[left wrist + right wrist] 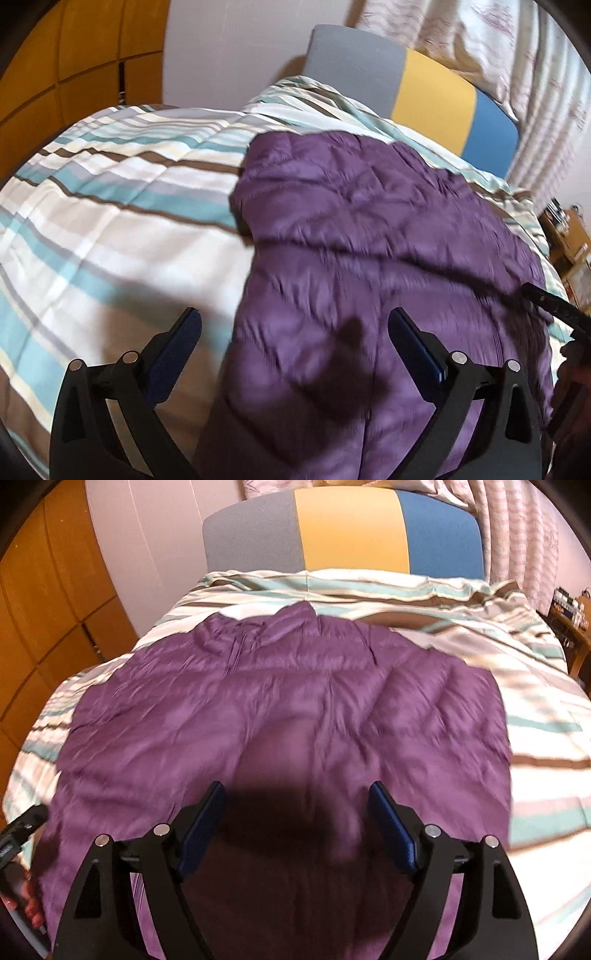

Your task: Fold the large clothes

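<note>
A purple quilted jacket (369, 240) lies spread flat on a striped bed; in the right wrist view (288, 709) its collar points toward the headboard. My left gripper (295, 332) is open and empty, hovering over the jacket's left edge near its hem. My right gripper (297, 801) is open and empty, above the middle of the jacket's lower part and casting a shadow on it. The other gripper's black tip shows at the right edge of the left wrist view (554, 306) and at the left edge of the right wrist view (22, 827).
The striped duvet (110, 221) covers the bed. A grey, yellow and blue headboard (351, 535) stands at the far end. Wooden wardrobe doors (48, 602) are on the left, curtains (517, 535) and a small shelf (569, 620) on the right.
</note>
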Demonstrator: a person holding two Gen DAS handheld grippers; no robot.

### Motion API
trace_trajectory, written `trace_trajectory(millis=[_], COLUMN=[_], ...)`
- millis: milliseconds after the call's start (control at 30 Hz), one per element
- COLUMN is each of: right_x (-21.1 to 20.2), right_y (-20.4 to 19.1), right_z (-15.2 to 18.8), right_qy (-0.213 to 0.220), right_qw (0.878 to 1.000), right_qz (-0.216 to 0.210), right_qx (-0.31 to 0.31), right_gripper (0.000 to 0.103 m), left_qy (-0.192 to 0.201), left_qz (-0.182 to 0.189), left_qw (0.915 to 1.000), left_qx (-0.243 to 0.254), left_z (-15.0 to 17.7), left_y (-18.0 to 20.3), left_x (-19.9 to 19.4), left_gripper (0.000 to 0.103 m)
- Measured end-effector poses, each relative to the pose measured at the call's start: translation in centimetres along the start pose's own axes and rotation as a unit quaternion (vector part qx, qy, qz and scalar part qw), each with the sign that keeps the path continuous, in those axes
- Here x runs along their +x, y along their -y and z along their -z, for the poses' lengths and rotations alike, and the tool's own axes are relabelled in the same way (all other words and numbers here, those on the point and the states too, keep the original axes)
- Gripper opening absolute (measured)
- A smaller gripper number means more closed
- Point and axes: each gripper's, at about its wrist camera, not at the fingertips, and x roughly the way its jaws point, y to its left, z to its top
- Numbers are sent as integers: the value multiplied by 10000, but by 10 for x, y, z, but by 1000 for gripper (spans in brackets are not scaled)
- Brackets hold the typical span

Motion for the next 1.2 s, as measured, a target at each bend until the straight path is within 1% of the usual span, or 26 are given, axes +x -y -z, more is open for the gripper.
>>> trace_trajectory(millis=[100, 267, 400, 500, 633, 800, 833, 933, 1067, 1200], right_x=[-24, -61, -88, -98, -113, -129, -132, -136, -142, -148], right_y=[4, 16, 31, 44, 66, 82, 84, 87, 93, 95], right_z=[24, 63, 90, 106, 130, 158, 164, 175, 186, 196], right_qy=[-82, -99, -64, -119, -210, -328, -354, -443, -443, -460], right_qw=[9998, 9996, 9993, 9993, 9989, 9981, 9979, 9974, 9963, 9950], right_qz=[-149, -211, -238, -172, -72, -22, -35, -115, -356, -606], right_qx=[57, 149, 265, 295, 424, 526, 541, 562, 641, 644], right_gripper=[79, 79, 79, 79, 79, 79, 79, 79, 78, 76], left_qy=[-93, -236, -179, -110, -16, -67, -71, -88, -103, -127], left_qz=[150, 221, 321, 287, 68, 76, 96, 171, 211, 299], left_qw=[9998, 9994, 9993, 9995, 9997, 9995, 9993, 9986, 9978, 9969], left_qx=[18, 139, 71, 112, 242, 313, 344, 496, 616, 711], left_z=[17, 46, 59, 65, 74, 85, 87, 95, 103, 112], left_y=[-3, -10, -17, -22, -31, -39, -40, -38, -38, -36], left_x=[-6, -17, -33, -45, -58, -64, -66, -69, -74, -77], left_gripper=[100, 100, 100, 100, 100, 100, 99, 87, 79, 75])
